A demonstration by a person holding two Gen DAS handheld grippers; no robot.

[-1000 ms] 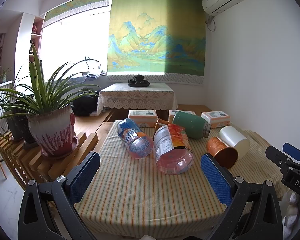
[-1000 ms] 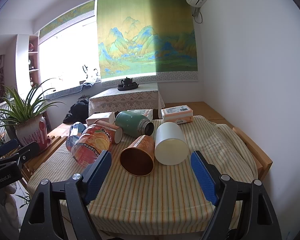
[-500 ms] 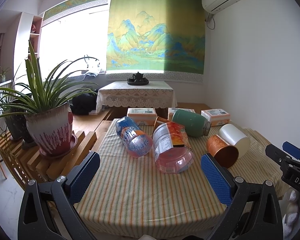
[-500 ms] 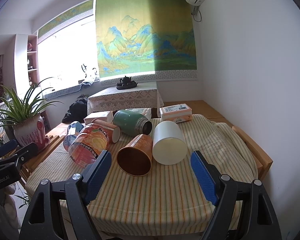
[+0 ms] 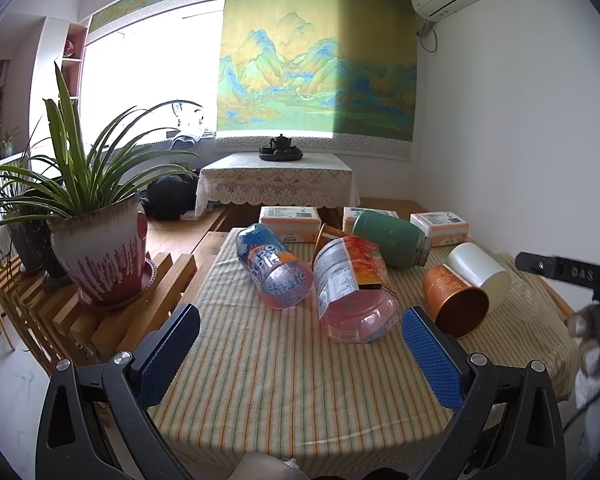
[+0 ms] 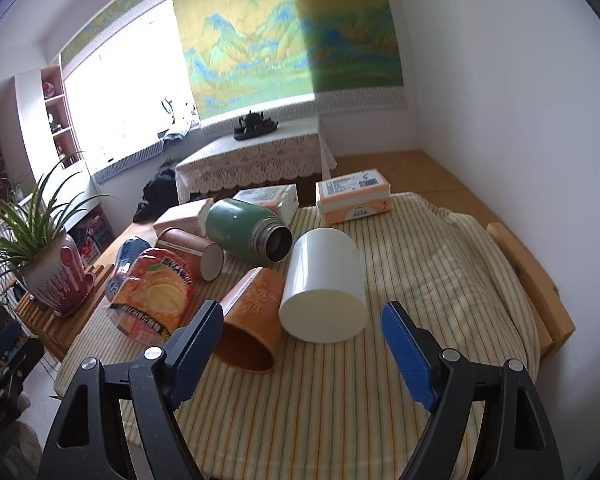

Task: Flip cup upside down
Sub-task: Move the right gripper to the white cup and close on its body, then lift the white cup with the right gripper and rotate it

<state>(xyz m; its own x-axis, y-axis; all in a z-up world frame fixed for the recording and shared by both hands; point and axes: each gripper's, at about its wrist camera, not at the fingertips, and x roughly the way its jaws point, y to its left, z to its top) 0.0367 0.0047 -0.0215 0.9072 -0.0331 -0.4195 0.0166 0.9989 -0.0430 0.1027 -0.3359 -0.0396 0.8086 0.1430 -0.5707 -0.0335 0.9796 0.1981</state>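
- The bench (image 6: 440, 280), under its striped cloth, is crowded ahead of both my jaws, so any sweep risks knocking something off.
- My right gripper (image 6: 302, 334) has its jaws spread wide and holds nothing; my left gripper (image 5: 300, 350) is also spread and empty, hanging back over the near edge.
- The white cup (image 6: 324, 286) lies on its side just beyond my right jaws, its flat bottom facing me, roughly centred in the gap. I judge this is the cup to turn over, though I cannot be sure.
- The orange cup (image 6: 252, 320) lies touching it, right by the inner face of my left-hand jaw; if I push straight in, that jaw may catch it and roll both away.
- The green flask (image 6: 246, 230) sits just behind; a shoved cup could bump it.
- The white cup's smooth round wall looks likely to slip if I pinch off-centre.
- The juice bottle (image 5: 350, 284) lies ahead of my left jaws and could roll.
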